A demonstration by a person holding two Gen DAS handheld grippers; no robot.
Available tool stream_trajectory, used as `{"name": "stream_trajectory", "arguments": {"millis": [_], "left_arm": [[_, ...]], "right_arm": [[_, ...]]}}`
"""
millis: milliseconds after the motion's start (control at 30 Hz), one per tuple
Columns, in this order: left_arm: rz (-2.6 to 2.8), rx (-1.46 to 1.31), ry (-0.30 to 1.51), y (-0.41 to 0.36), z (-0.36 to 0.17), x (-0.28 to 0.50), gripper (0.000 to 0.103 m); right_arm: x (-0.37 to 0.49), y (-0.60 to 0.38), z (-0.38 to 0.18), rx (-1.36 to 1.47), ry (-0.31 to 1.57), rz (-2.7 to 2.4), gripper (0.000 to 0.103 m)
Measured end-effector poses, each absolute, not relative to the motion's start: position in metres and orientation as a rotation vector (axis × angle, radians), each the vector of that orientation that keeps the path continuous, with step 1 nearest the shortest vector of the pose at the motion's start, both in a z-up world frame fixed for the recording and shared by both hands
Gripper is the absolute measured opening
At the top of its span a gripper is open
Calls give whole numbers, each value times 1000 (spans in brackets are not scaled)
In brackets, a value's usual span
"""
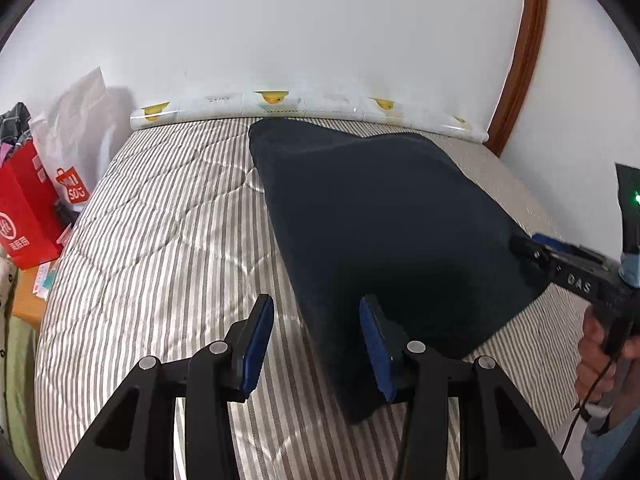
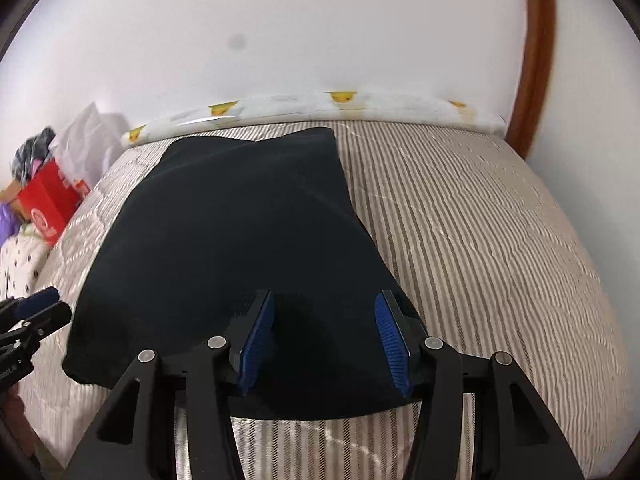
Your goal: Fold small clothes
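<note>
Both hand-held grippers, left [image 1: 316, 344] & right [image 2: 326, 340], hover open over dark garment [image 2: 240, 232] on bed [image 2: 480, 240]; next fold likely needs fresh edge grips.

I see a striped quilted bedcover [image 1: 168, 216] running back to a white wall [image 1: 304, 24]. Along its far edge lies a duck-print roll [image 1: 280, 104]. Left, a red paper bag [image 1: 24, 216] stands beside a white bag [image 1: 76, 136]. A brown wooden frame [image 1: 520, 48] curves at right.

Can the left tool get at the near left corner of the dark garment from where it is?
Probably yes. The left tool is open just above the dark garment, at its near corner, with nothing between.
</note>
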State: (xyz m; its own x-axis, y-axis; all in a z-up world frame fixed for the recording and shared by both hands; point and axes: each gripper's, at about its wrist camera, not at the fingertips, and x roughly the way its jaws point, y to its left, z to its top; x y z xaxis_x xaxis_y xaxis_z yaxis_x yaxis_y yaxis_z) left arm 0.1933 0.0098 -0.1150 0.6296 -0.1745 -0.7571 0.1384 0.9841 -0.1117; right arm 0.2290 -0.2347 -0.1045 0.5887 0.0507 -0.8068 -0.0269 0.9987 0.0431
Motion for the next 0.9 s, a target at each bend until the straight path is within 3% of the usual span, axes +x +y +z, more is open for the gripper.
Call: {"name": "stream_trajectory", "arguments": {"millis": [300,367,733,900], "left_arm": [[-312,-57,899,19,-128,208,45],[-345,-74,913,28,-130,202,49],[-480,-7,909,32,-143,143,48],[-441,-24,923,14,-153,147,29]], "right_arm": [[227,-220,-115,13,955,-53,52],[227,-220,-114,21,956,-63,52],[211,-220,-114,45,937,-88,52],[205,-222,-113,46,934,-60,52]]}}
